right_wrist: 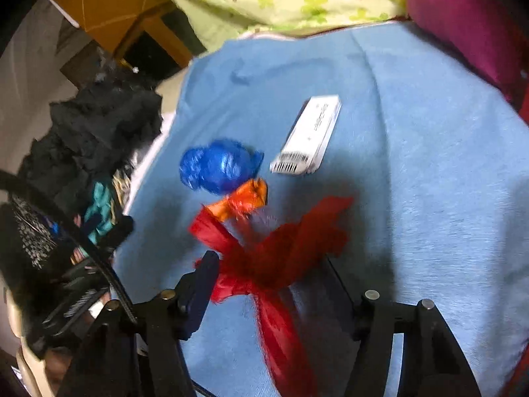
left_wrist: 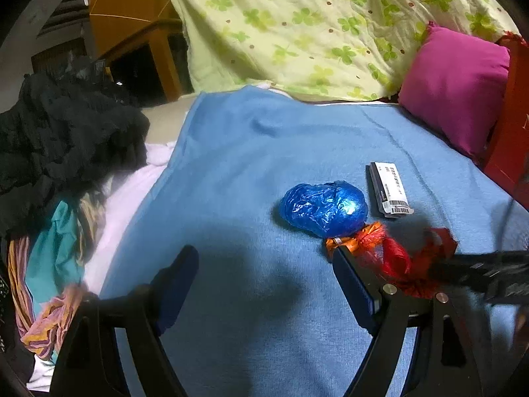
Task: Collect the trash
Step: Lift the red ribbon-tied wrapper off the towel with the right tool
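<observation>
Red wrapper (right_wrist: 264, 264) hangs between the right gripper (right_wrist: 269, 278) fingers, apparently pinched; left gripper (left_wrist: 264, 264) gapes empty. Pickup is underway; next, the blue wad (left_wrist: 324, 208) mid-blanket (left_wrist: 231, 165), beside the orange scrap (right_wrist: 244, 198).

Right wrist view's all motion-smeared: red wrapper (right_wrist: 264, 264) blurry, white box (right_wrist: 307, 137) print unreadable; pink pillow (right_wrist: 463, 16) cropped at 1 o'clock.
</observation>
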A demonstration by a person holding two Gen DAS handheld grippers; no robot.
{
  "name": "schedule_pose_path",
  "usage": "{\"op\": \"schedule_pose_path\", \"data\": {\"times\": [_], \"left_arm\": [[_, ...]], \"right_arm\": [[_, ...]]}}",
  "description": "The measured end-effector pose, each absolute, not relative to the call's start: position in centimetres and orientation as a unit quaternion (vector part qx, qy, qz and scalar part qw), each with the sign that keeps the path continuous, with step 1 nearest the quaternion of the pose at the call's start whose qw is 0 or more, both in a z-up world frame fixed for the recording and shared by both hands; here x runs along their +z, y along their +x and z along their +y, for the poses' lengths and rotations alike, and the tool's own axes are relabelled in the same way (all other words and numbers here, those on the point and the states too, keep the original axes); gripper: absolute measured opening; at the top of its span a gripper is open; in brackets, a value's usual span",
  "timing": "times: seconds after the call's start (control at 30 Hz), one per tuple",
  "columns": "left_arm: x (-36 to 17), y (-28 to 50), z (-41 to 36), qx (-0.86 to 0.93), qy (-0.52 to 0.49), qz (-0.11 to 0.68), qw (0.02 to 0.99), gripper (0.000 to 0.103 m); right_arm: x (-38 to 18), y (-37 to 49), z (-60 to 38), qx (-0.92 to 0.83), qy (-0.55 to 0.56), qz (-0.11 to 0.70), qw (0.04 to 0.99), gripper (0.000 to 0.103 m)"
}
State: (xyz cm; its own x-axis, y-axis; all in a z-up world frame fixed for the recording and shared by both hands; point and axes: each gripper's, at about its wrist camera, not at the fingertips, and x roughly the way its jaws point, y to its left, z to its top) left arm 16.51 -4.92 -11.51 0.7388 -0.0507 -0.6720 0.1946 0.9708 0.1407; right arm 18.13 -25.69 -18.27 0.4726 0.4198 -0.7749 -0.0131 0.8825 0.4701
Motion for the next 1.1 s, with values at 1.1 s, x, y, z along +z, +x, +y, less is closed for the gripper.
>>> {"op": "schedule_pose_path", "data": {"times": [1.1], "left_arm": [[-12.9,16.7,-7.9,-0.083,0.124,0.367,0.918,0.083]], "right_arm": [[-17.1,17.9,-31.0,0.044,0.225,0.450,0.863,0.035]]}}
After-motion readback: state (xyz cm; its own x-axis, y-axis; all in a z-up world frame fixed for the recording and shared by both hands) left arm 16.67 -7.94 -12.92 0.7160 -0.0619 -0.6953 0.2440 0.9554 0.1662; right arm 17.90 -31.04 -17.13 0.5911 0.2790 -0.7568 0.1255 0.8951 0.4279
